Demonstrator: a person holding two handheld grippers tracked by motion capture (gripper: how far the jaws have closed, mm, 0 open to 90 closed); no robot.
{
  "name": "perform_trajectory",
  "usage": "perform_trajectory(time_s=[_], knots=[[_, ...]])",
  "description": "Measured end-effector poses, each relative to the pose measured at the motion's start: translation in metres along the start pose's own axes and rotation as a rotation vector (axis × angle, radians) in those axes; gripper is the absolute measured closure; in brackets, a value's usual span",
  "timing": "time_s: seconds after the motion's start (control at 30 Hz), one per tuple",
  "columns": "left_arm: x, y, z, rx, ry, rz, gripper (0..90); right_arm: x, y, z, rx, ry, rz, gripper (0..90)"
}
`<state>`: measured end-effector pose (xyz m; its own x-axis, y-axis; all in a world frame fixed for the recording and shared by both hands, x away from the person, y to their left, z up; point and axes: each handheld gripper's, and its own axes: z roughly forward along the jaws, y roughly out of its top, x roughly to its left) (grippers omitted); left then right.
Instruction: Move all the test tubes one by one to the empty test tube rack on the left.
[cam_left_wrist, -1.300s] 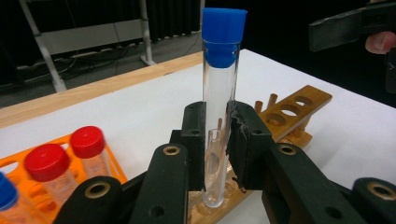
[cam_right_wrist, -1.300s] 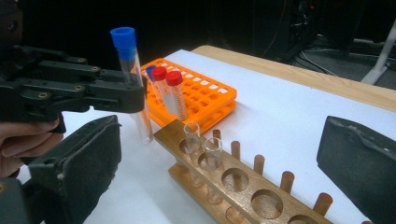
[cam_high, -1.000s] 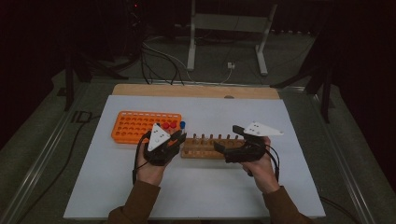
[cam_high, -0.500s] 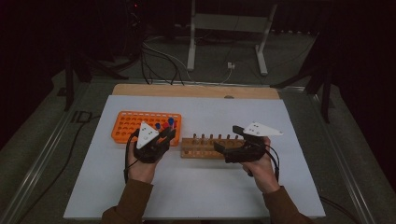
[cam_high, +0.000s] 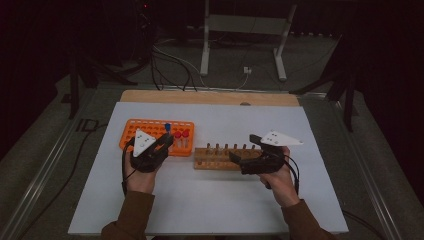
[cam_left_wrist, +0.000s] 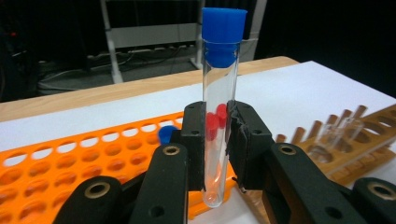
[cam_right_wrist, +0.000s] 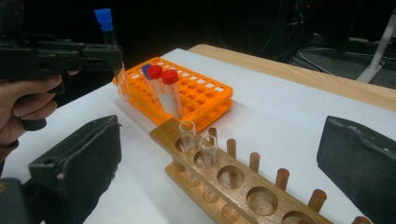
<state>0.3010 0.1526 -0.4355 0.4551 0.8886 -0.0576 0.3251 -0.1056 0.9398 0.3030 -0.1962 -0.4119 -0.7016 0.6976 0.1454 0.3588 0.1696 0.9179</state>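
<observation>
The left gripper (cam_high: 161, 145) pinches a blue-capped test tube (cam_left_wrist: 219, 98) at mid-length, both pads pressed against the glass, with the tube upright and its rounded bottom hanging clear below the jaws. Compared with one second ago, when this gripper sat close against the left end of the wooden test tube rack (cam_high: 227, 157), it has moved left and now holds the tube above the near right corner of the orange tube rack (cam_high: 150, 129). In the right gripper view the tube's lower end appears just over the edge of that rack, not yet seated in any hole. Two red-capped tubes (cam_right_wrist: 166, 91) and one further blue-capped tube (cam_left_wrist: 166, 134) stand in the orange rack close by. The right gripper (cam_high: 239, 161) has its jaws spread wide on either side of the wooden rack and holds nothing; it has kept its place throughout. Two uncapped glass tubes (cam_right_wrist: 198, 154) remain in the wooden rack's end holes. The shift suggests a transfer from the wooden rack to the orange one is in its placing phase: the next action is probably to align the tube over a free hole and lower it vertically before releasing the grip.
</observation>
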Motion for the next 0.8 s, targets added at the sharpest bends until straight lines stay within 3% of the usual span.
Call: perform_trajectory(time_s=[0.4, 0.8], knots=[[0.017, -0.005, 0.006, 0.011, 0.091, 0.007, 77.6, 0.001, -0.001, 0.001, -0.002, 0.001, 0.003, 0.3], [0.027, -0.014, 0.025, 0.011, 0.134, -0.004, 77.6, 0.000, 0.000, 0.000, -0.005, 0.005, 0.001, 0.3]])
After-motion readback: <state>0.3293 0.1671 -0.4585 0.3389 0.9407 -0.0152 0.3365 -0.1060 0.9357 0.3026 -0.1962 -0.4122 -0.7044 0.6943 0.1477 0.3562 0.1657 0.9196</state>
